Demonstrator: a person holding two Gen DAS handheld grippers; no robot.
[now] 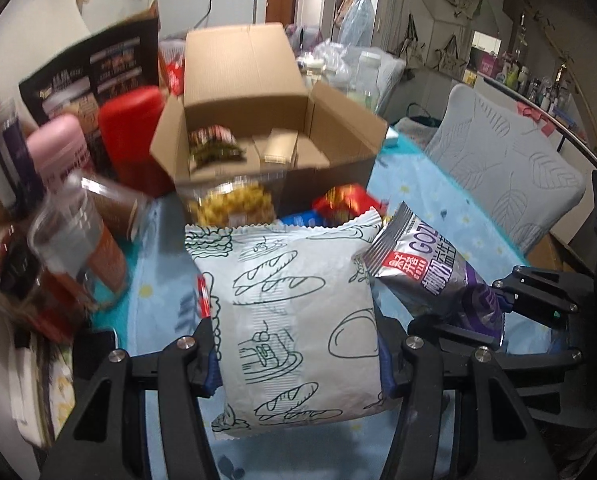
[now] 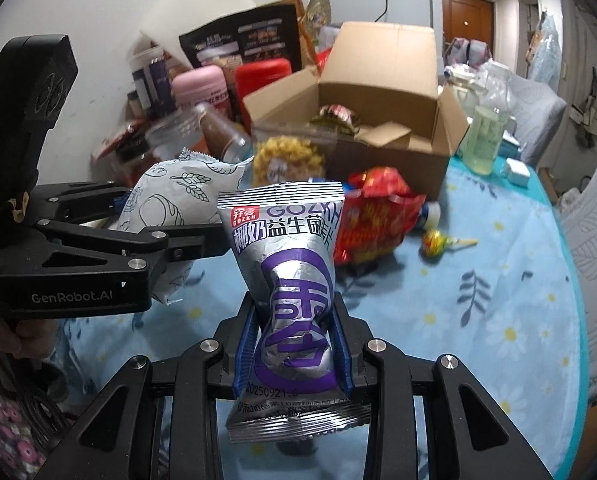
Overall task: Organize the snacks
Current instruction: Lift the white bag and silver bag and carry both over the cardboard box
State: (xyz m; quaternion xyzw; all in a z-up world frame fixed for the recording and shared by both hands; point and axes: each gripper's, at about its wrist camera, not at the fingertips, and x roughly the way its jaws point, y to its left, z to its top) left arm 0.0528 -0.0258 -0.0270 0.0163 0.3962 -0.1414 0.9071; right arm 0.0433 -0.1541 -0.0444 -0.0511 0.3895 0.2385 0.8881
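Up off the tablecloth, two snack packets hang in the air, one in each gripper. The white bread packet, printed with loaves and cakes, sits clamped across its middle by the left gripper, its blue pads pressed into both sides. Just beside it, the silver-and-purple packet stands upright in the right gripper, squeezed so hard at the waist that the foil pinches in. From the right wrist view the left gripper comes in from the left edge, its white packet nearly touching the silver one.

Beyond both packets, toward the far side of the table, an open cardboard box waits with a dark green-and-red snack lying in its left part. Right in front of the box, a clear tub of yellow snacks and a red foil bag rest on the blue flowered cloth. A lollipop lies near the red bag. Left of the box crowd a red canister, a pink-lidded bottle and a few jars, blurred.
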